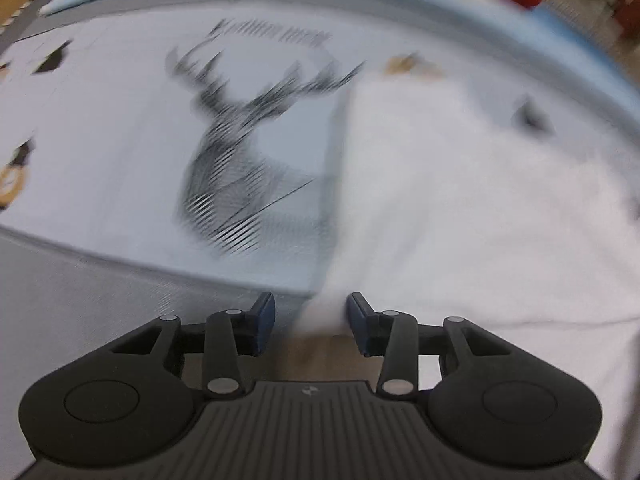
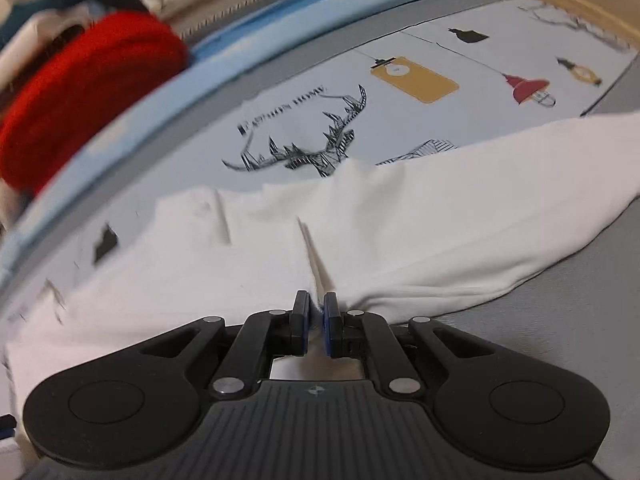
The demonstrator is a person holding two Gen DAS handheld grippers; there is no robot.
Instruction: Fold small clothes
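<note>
A white garment [image 2: 400, 232] lies spread across a printed table cover [image 2: 304, 128] that bears a deer drawing. My right gripper [image 2: 317, 320] is shut on a ridge of the white cloth at its near edge, and a crease runs away from the pads. In the blurred left wrist view the same white garment [image 1: 460, 200] fills the right half. My left gripper [image 1: 312, 320] points steeply down at the garment's near corner. Its jaws stand apart. The cloth's edge sits between them against the right pad, with a gap to the left pad [image 1: 265, 320].
A red cloth bundle [image 2: 92, 92] and other piled clothes sit beyond a light blue strip [image 2: 224, 52] at the cover's far side. Lamp prints [image 2: 416, 78] mark the cover on the right. Grey surface [image 2: 560, 320] lies right of the garment, and grey cover [image 1: 100, 300] left of the left gripper.
</note>
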